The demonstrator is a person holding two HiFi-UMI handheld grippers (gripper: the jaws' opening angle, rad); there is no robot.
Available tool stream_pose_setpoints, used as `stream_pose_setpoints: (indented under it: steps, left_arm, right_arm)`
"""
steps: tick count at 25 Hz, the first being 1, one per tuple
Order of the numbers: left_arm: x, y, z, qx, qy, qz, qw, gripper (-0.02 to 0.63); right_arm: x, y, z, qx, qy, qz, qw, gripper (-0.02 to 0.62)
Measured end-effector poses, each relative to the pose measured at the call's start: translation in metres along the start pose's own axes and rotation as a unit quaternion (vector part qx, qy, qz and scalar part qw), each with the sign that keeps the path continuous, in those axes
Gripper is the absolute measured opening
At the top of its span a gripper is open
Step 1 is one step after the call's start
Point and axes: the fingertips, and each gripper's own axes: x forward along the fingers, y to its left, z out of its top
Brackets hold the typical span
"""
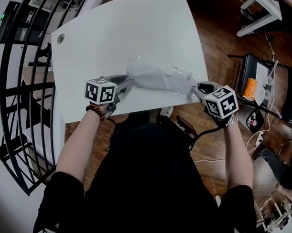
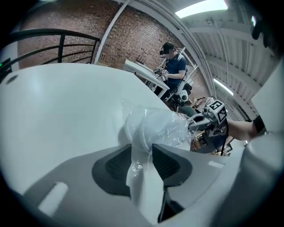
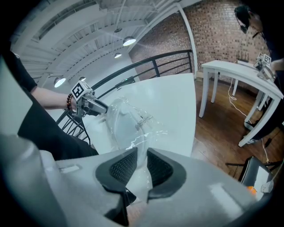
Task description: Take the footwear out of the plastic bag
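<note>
Gripping the left end of the bag (image 1: 162,73), the left gripper (image 1: 125,85) sits at centre left of the head view. Its jaws stand fairly wide, pads pressed on a thick white fold that fills the gap between them. The clear bag lies on the white table (image 1: 130,32), near its lower edge, stretched between the two grippers. The shoe (image 1: 157,81), pale and rounded, is still wholly inside. At centre right, the right gripper (image 1: 198,88) pinches the bag's other end, jaws nearly together on thin film alone.

Which end is the bag's mouth cannot be told. To do this step well, one gripper should probably hold film only while the other takes the shoe. The left grip looks thick enough to include shoe and film together; if so, pulling would only drag the whole bag. Keeping the bag low over the table would guard against a drop.
</note>
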Motion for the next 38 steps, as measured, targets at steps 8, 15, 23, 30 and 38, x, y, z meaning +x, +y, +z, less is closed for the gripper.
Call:
stream_pose_setpoints:
  steps: [8, 15, 23, 30, 38]
  left_arm:
    - [-0.003, 0.0, 0.0, -0.004, -0.009, -0.006, 0.9999, 0.018]
    - [-0.012, 0.012, 0.004, -0.013, -0.025, 0.017, 0.9995, 0.017]
    - [-0.023, 0.024, 0.006, -0.026, -0.037, 0.039, 0.9982, 0.016]
    - [-0.048, 0.051, 0.006, -0.04, -0.048, 0.069, 0.9956, 0.015]
    - [-0.065, 0.069, -0.001, -0.057, -0.056, 0.092, 0.9925, 0.015]
  right_arm:
    - [-0.004, -0.003, 0.002, 0.013, -0.01, 0.007, 1.0, 0.055]
    - [-0.02, -0.016, 0.008, 0.038, -0.03, 0.01, 0.999, 0.041]
    - [-0.034, -0.023, 0.011, 0.056, -0.044, 0.025, 0.997, 0.035]
    - [-0.04, -0.028, 0.009, 0.102, -0.051, 0.047, 0.992, 0.032]
    - [-0.055, -0.035, -0.004, 0.142, -0.075, 0.088, 0.983, 0.025]
